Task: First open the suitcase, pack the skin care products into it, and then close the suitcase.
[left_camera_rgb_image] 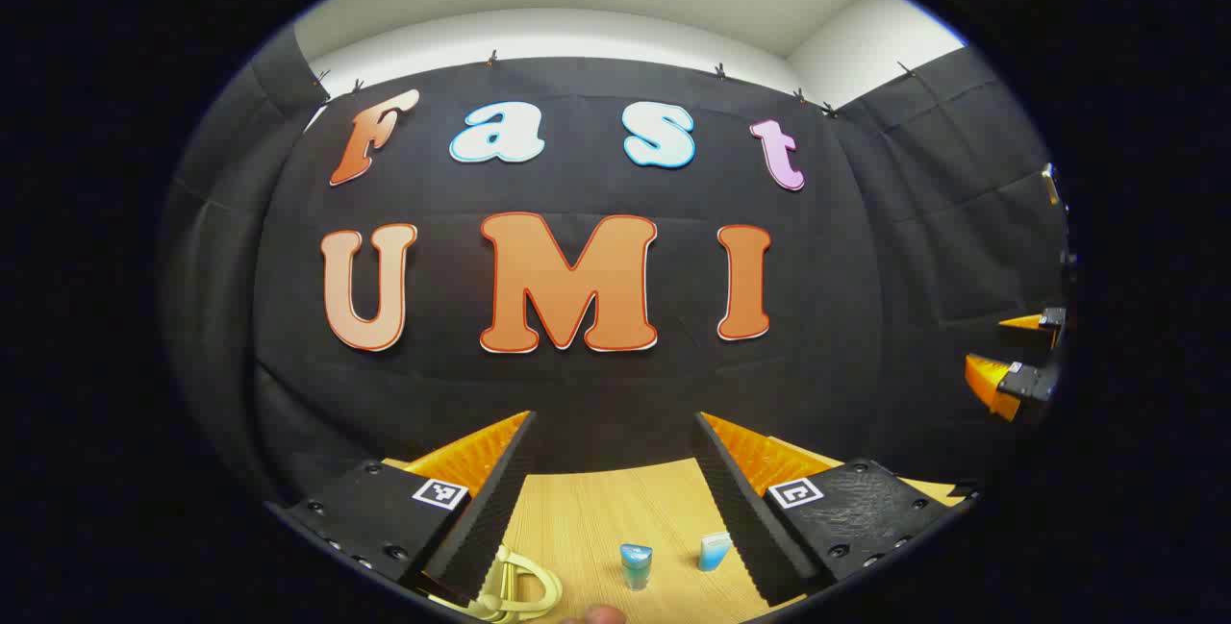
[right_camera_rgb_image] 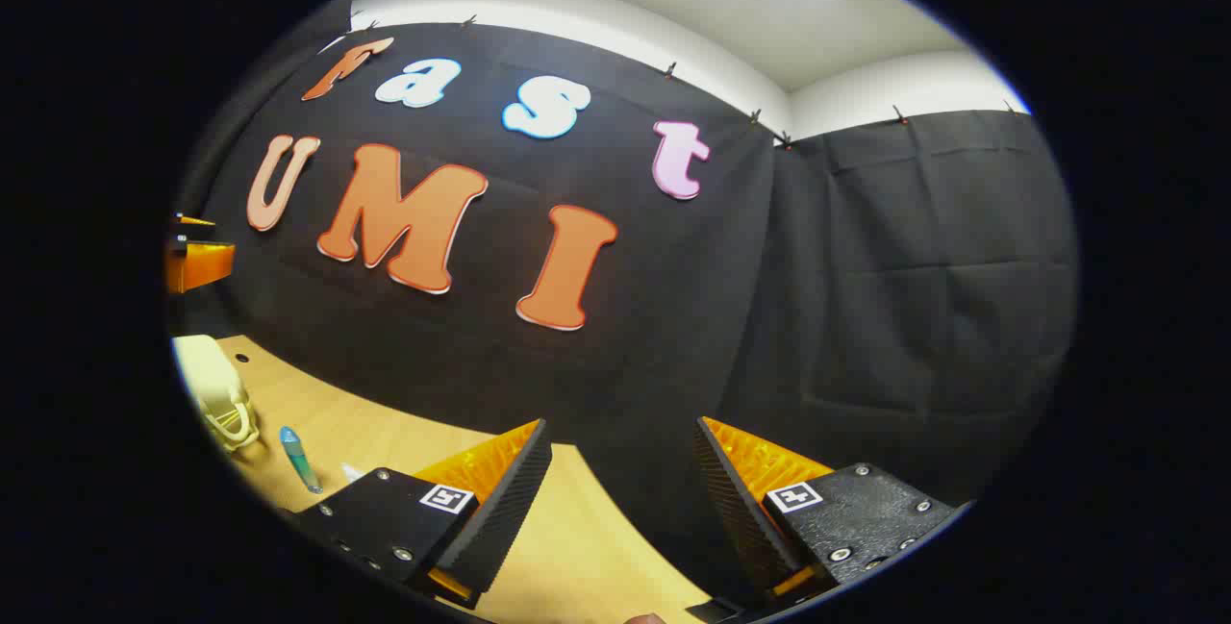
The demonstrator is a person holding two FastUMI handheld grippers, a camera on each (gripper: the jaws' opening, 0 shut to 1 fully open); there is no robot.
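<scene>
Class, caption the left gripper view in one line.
Open left gripper above wooden table with two blue tubes and cream suitcase handle.

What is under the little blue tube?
The wooden table is under the blue tube, which stands beside a second blue tube. The left gripper hangs open, above.

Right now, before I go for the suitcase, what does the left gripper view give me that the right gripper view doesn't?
Left gripper view: a light-blue tube stands beside the teal tube, straight ahead of the open left gripper, with the handle loop of the suitcase close at lower left.

Right gripper view: the suitcase's pale yellow body sits far left, well off the open right gripper.

Both: the wooden table, the suitcase, the teal tube, and nothing between either gripper's fingers.
</scene>
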